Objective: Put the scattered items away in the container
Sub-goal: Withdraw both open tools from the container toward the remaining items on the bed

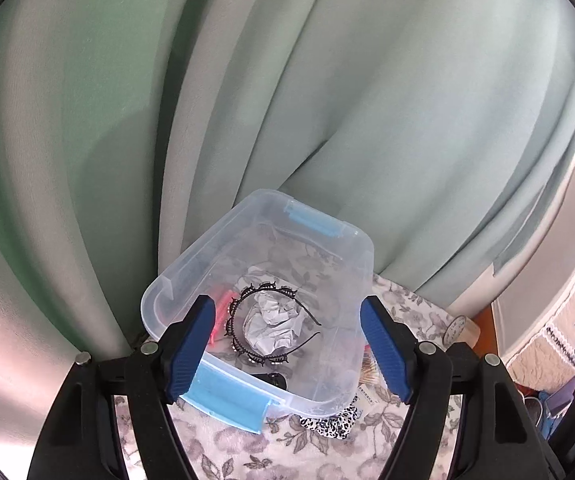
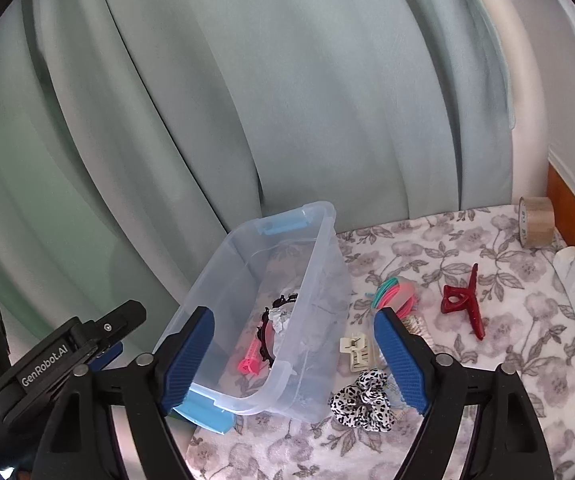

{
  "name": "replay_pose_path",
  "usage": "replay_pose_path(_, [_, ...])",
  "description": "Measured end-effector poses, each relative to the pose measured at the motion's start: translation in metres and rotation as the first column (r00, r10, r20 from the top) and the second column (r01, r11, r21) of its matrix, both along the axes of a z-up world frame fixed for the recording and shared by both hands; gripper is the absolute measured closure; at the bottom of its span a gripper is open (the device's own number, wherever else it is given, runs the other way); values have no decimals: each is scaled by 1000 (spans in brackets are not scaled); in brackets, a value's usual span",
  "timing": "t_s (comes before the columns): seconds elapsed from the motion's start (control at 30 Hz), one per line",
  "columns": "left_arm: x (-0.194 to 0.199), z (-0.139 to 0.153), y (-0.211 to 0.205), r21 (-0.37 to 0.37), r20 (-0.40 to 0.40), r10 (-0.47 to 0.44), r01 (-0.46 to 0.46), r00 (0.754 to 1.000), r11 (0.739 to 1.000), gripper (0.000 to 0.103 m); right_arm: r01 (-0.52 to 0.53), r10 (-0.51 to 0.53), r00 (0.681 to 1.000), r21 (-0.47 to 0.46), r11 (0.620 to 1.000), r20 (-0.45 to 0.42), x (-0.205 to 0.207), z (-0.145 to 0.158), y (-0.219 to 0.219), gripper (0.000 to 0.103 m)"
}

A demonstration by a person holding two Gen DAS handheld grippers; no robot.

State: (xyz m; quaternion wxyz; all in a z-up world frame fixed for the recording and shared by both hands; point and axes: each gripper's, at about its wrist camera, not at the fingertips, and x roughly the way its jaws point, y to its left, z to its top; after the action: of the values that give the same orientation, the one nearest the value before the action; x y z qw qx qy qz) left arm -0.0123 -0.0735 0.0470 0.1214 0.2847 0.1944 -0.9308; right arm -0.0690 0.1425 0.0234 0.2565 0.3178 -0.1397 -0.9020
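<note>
Fingers (image 1: 287,350) (image 2: 293,360) both spread, empty. Binned (image 1: 359,248): headband (image 1: 247,300), paper (image 1: 273,326), pink clip (image 2: 249,362). Left out: scrunchie (image 2: 363,400), claw clip (image 2: 465,304), hair ties (image 2: 395,294), cream clip (image 2: 357,350).

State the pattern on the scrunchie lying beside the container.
Black-and-white leopard spots on the scrunchie, clearest in the right wrist view.

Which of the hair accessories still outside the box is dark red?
The red claw clip, lying farthest right on the floral cloth. The scrunchie is black-and-white spotted; the hair ties are pink and teal.
</note>
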Motion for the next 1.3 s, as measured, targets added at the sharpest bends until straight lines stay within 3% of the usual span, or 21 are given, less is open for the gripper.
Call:
replay_pose_path(0.07, [4,6,12,-31,-23,-24,24,999,999,20,22,-22,999,-4,1000,-44,7,4,10,0])
replay_pose_path(0.3, [13,19,46,-87,-74,-75,69,994,994,13,93,-94,987,-18,996,-133,23,12,51,0])
replay_pose_path(0.5, [17,21,66,-96,-109,-120,110,987,989,13,176,-192,962,-99,979,-192,37,12,94,0])
replay_pose_path(0.67, [18,19,86,-97,-127,-190,178,974,979,13,235,-258,944,-132,963,-206,46,3,123,0])
replay_pose_path(0.8, [17,13,101,-98,-128,-241,230,962,968,13,238,-258,951,-131,962,-168,47,-7,140,0])
replay_pose_path(0.97, [12,-5,121,-159,-76,-294,279,953,947,13,225,-238,963,-110,968,-124,47,-21,153,0])
replay_pose_path(1.17, [6,-47,131,-104,29,-365,366,931,925,13,255,-256,964,-32,966,-74,38,-40,161,0])
replay_pose_path(1.3, [1,-71,136,-66,81,-386,392,919,918,4,285,-285,958,-4,958,-25,29,-59,167,0])
